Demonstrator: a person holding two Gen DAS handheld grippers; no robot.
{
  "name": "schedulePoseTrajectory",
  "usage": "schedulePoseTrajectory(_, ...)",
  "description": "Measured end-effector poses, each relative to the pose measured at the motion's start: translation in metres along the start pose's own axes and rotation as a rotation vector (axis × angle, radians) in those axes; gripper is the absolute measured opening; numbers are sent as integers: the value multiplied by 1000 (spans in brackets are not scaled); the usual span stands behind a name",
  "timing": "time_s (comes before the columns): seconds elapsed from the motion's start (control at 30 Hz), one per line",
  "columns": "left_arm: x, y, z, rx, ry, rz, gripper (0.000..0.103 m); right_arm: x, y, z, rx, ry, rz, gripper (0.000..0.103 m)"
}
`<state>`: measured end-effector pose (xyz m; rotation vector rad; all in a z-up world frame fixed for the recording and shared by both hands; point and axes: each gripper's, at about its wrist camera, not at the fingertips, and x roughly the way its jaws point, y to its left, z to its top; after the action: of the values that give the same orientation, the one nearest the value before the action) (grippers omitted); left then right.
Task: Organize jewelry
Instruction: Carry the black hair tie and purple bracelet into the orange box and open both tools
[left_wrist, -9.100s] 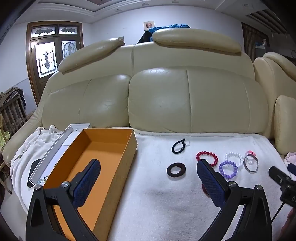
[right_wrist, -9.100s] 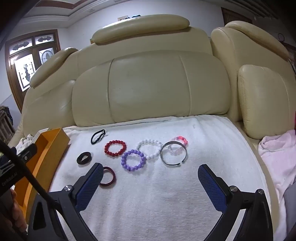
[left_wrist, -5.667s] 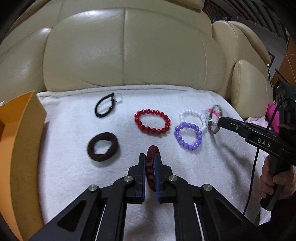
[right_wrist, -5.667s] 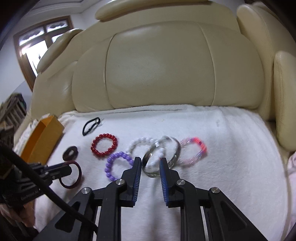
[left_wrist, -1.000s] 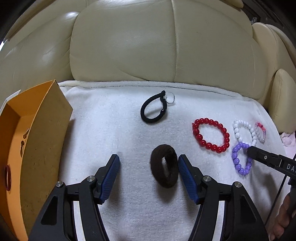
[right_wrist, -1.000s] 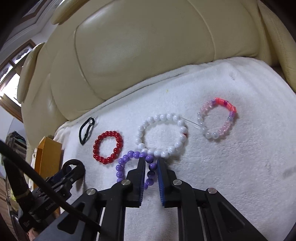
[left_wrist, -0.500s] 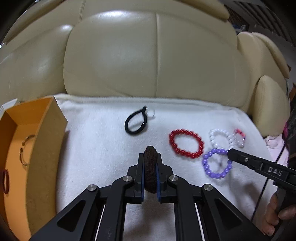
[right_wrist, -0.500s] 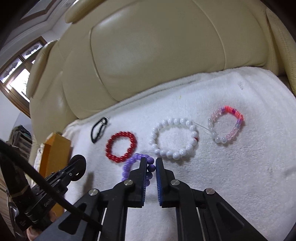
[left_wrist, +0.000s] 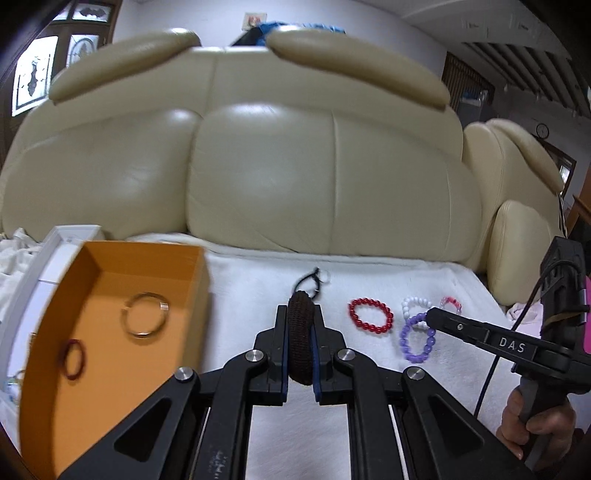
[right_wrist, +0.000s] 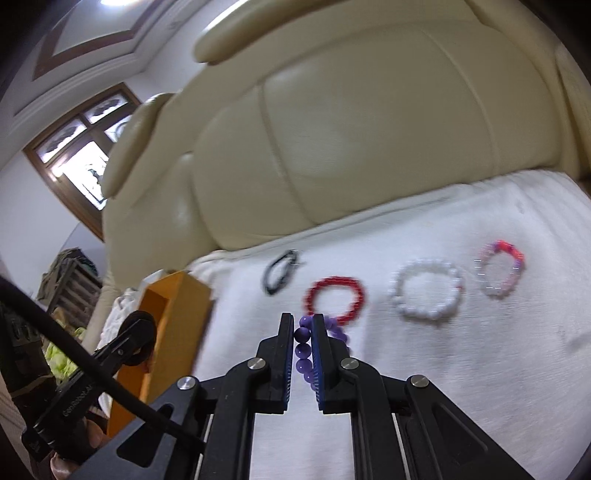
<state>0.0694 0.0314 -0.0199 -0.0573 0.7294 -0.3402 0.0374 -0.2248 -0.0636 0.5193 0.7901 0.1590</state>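
Both grippers are now loaded: left gripper (left_wrist: 300, 341) has closed on the brown scrunchie (left_wrist: 300, 332), which 1 s ago lay flat on the white towel (left_wrist: 369, 424) between open jaws, and it's now lifted and swung toward the orange box (left_wrist: 199, 280). Right gripper (right_wrist: 303, 350) is clamped on the purple bead bracelet (right_wrist: 304, 349), also raised off the towel vs 1 s ago. Box already holds 2 items: silver bangle (left_wrist: 144, 314) and dark red ring (left_wrist: 72, 359). Left on the towel: black hair tie (right_wrist: 279, 272), red bead bracelet (right_wrist: 334, 300), white bead bracelet (right_wrist: 426, 288), pink bead bracelet (right_wrist: 499, 268). My read: roughly a third done; next is dropping both held pieces into the box, left first since it's closer.
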Motion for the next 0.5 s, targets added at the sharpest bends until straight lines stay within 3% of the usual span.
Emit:
schedulePoseTrajectory(0.3, -26, 95, -8, -110, 31, 125, 10, 15, 86, -10, -94, 12, 150, 11)
schedulePoseTrajectory(0.5, -17, 145, -25, -163, 120, 183, 10, 45, 143, -18, -118, 57, 283, 11)
